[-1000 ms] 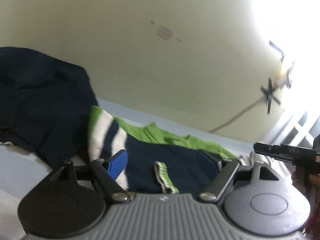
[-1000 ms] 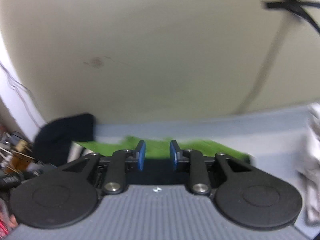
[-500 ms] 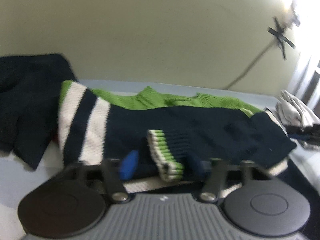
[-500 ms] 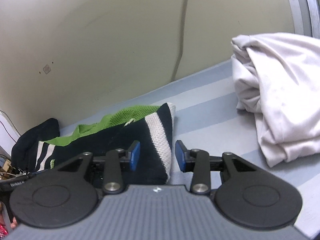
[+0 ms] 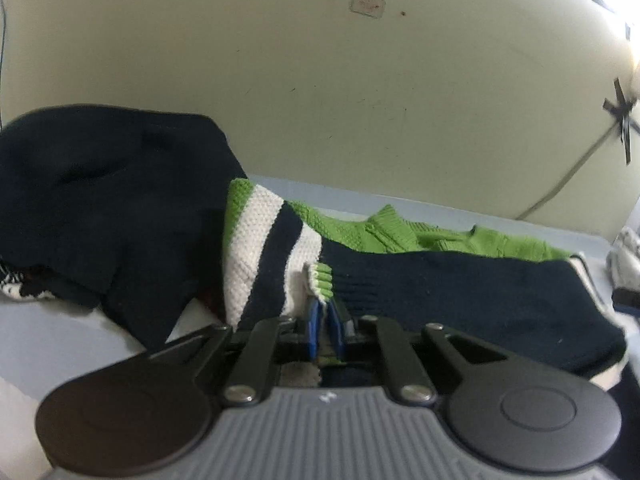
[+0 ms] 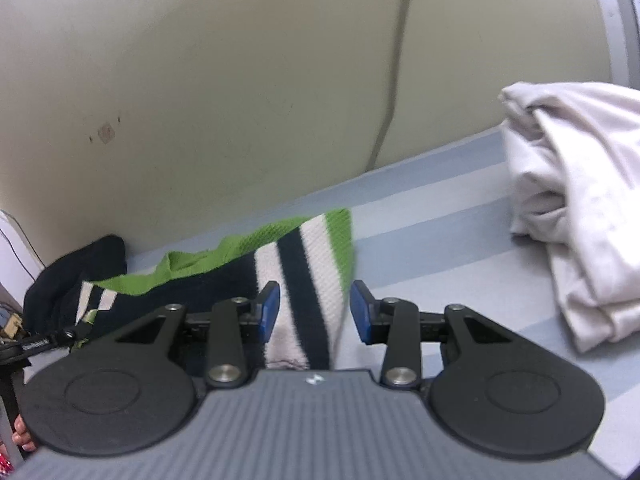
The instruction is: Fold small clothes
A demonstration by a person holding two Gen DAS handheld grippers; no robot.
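The sweater [image 5: 460, 280], a small knit in navy with white and green stripes, lies spread on a blue-and-white striped sheet [image 6: 440, 216] against a cream wall [image 5: 320, 100]. The left gripper [image 5: 323, 326] has its 2 blue fingers [image 5: 312, 332] drawn nearly together, pinching a thin bit of the sweater's near edge just below a small green-and-white ribbed cuff [image 5: 320, 276]; white knit shows behind the fingers on one side and navy on the other. In the right wrist view, the right gripper [image 6: 314, 312] stands about half open, with the striped end of the sweater [image 6: 308, 280] lying between its 2 fingers; the left finger [image 6: 269, 312] sits at the fabric's edge, while the right finger [image 6: 360, 314] stands clear of it over bare sheet, so nothing is clamped there. A dark navy garment [image 5: 100, 200] is heaped to the left of the sweater, touching its striped end, and some black-and-white fabric [image 5: 12, 280] peeks out beneath it. A pale, loosely folded cloth [image 6: 572, 208] rests on the sheet to the right, well apart from the sweater. A cable [image 6: 394, 72] runs down the wall behind.
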